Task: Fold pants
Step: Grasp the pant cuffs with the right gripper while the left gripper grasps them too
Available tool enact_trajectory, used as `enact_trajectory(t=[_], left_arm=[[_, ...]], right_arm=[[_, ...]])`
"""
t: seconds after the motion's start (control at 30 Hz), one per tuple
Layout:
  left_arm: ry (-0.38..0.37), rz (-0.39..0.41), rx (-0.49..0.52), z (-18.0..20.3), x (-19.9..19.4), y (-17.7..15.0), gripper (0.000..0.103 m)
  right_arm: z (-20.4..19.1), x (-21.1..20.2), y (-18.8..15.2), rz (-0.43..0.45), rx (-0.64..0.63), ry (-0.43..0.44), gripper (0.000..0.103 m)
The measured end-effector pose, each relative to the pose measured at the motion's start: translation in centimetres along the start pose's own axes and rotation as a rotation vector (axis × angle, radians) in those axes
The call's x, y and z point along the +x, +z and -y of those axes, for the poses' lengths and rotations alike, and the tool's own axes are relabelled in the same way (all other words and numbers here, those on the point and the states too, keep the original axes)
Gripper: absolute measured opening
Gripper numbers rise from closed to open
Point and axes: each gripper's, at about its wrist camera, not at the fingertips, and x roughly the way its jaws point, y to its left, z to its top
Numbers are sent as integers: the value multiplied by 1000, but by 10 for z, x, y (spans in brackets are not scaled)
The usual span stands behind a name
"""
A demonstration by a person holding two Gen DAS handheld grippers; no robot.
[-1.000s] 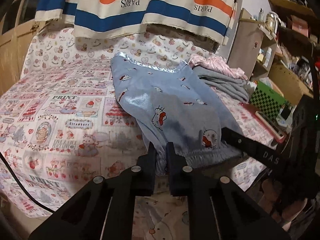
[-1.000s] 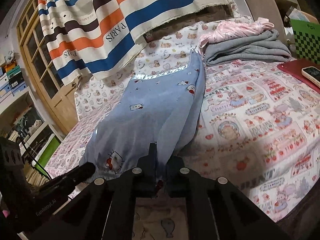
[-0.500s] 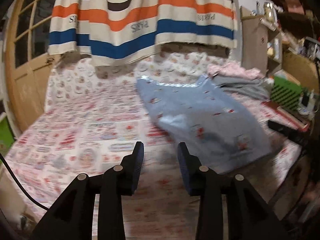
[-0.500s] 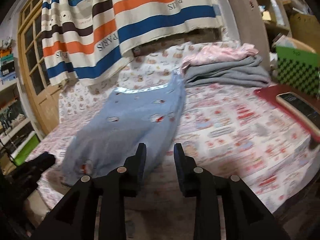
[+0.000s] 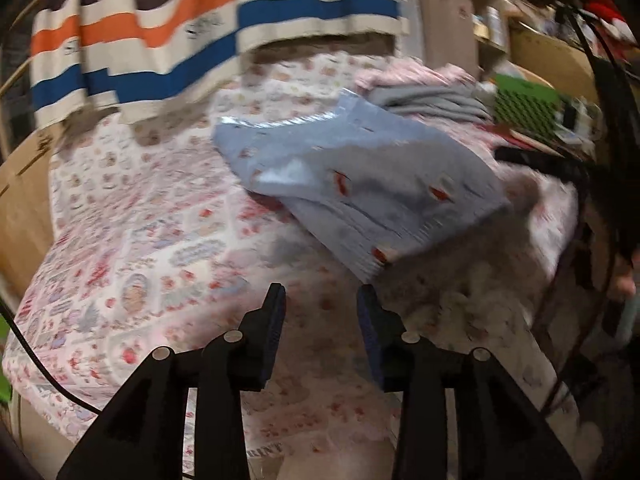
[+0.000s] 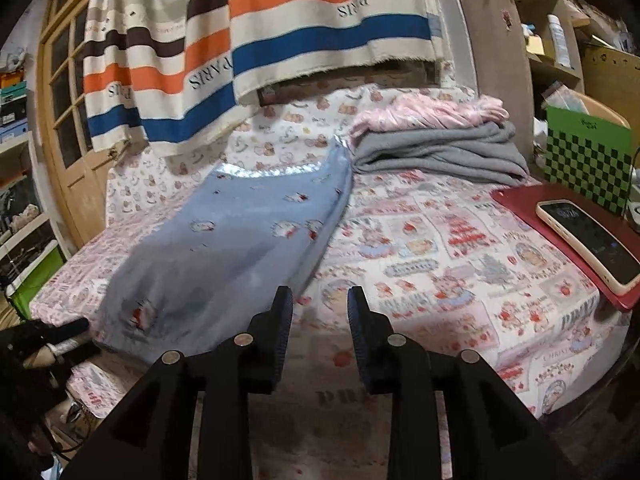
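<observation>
Light blue pants (image 5: 360, 184) with a cartoon cat print lie flat on the bed, folded lengthwise, their silvery hem toward the wall. They also show in the right wrist view (image 6: 240, 240). My left gripper (image 5: 320, 300) is open and empty, just short of the pants' near elastic edge. My right gripper (image 6: 319, 300) is open and empty, at the pants' near right edge, over the sheet.
The bed has a pink printed sheet (image 6: 440, 260). Folded grey and pink clothes (image 6: 436, 148) are stacked at the back right. A phone (image 6: 592, 240) lies on a red board (image 6: 520, 200) at the right edge. A striped cloth (image 6: 260, 48) hangs behind the bed.
Both grippers let go of the pants' near edge, opened, and drew back. The pants now lie on the bed.
</observation>
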Motion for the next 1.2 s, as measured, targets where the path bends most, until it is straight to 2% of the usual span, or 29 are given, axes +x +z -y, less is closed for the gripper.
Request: enact_trajectory(t=[0.17,0.27,0.4,0.47,0.53,0.57,0.6,0.8,0.87,0.9,0.93,1.13,1.2], left_arm=[[-36,-12,-19,7,2,-3,37],[-103,-10,-51,12,5,0,37],[-144,12,-96,13,7,7,36],[-144,20,-126,9,9,12,36],[-145,23,-144,6,11,15,29],[-138,20,-145,6,12,15,10],[-131,15,-141,6,13,16,7],[-232,48,-217,-9,6,36,5],[-256,56,-244,-15,4,45,5],[-267,57,-253,-17,4,49,5],[-280,61,-264,-20,3,52,5],[-301,58,-296,-27,4,65,5],[-310,52,-310,-28,6,67,5]], right_arm=[[-15,-5,6,45,-16,63,30],[-26,-3,10,49,-25,110,30],[-38,-2,15,31,-9,253,30],[-43,0,14,26,-20,279,30],[-48,3,10,18,-39,286,30],[-49,4,9,12,-45,293,30],[-51,6,7,0,-56,306,30],[-67,3,-2,-14,-173,339,30],[-71,2,-4,-10,-199,351,40],[-73,1,-5,-6,-203,355,54],[-73,1,-5,-2,-205,358,57],[-77,6,-15,-11,-274,348,56],[-78,12,-22,-22,-312,316,56]])
